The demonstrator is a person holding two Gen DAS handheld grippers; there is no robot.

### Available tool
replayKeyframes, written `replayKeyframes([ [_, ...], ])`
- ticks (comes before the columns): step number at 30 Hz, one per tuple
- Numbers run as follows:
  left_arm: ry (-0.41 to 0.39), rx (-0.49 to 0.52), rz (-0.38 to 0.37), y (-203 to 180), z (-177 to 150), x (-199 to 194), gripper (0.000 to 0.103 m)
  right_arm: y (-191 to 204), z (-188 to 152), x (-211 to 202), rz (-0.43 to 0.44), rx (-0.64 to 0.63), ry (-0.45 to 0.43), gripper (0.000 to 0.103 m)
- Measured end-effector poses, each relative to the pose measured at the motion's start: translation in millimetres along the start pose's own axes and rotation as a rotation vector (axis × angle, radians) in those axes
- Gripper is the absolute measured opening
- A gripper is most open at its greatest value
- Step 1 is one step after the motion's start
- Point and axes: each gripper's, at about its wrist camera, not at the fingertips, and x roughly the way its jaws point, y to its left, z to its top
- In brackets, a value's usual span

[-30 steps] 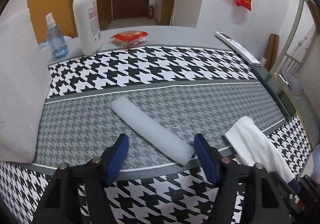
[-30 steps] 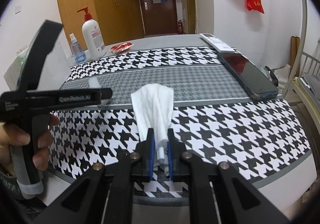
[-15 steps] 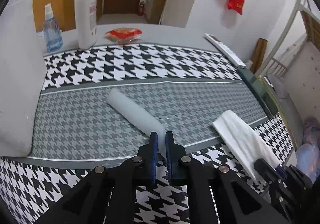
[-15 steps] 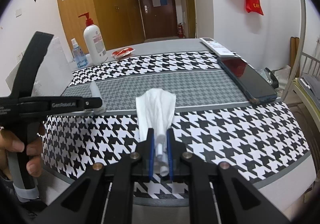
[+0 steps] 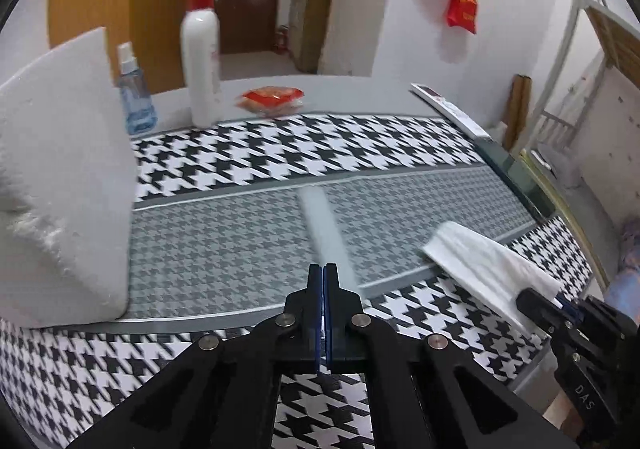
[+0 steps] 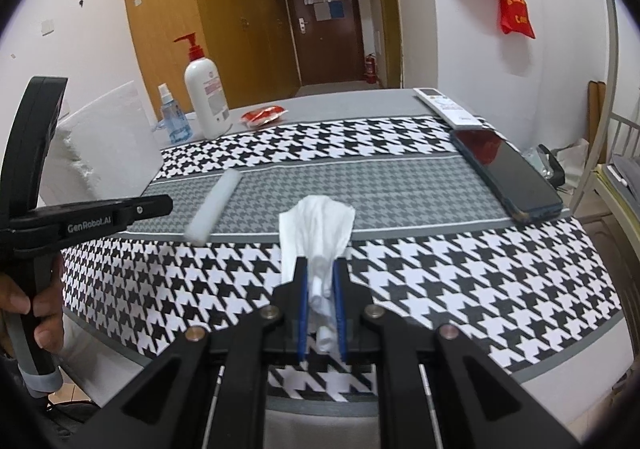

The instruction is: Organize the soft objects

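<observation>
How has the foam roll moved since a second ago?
Yes: the foam roll swung, far end going right along the grey band in the right wrist view.

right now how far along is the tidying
Done: nothing looks sorted yet. In hand: the right gripper is shut on the tissue. The left gripper has just closed at the near end of the foam strip, but no foam shows between its jaws. Left: placing both.

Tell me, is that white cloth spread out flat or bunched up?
Bunched up: the white cloth is gathered into folds, its near end pinched in the right claw, its far end fanning out.
</observation>
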Motion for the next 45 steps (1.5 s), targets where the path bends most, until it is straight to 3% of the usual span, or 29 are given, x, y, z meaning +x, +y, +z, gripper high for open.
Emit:
replayKeyframes([
  [3,-0.006,0.011,-0.004,-6,-2,4,0.013,3,0,-2,-0.001,-0.007,-0.001,0.014],
  [5,-0.009,0.008,0.001,-10,-1,8,0.054,2,1,-4,-0.003,-0.004,-0.005,0.014],
  [7,-0.023,0.001,0.022,-15,1,12,0.059,1,2,-6,-0.007,0.002,-0.007,0.014],
  [13,0.017,-0.018,0.057,-17,5,29,0.059,-1,4,-7,-0.012,0.006,-0.011,0.014],
  [17,0.038,-0.039,0.029,-17,4,35,0.058,-2,6,-7,-0.012,0.014,-0.014,0.014],
  [23,0.055,-0.047,0.061,-19,2,41,0.022,-4,6,-10,-0.015,0.021,-0.019,0.014],
  [24,0.056,-0.059,0.064,-16,3,42,0.021,-4,6,-10,-0.015,0.024,-0.02,0.014],
  [36,0.031,-0.046,0.029,-9,-1,30,0.015,0,11,-12,-0.015,0.033,-0.031,0.014],
  [45,-0.066,0.002,0.02,-1,0,-4,0.014,8,17,-17,-0.021,0.029,-0.046,0.014],
])
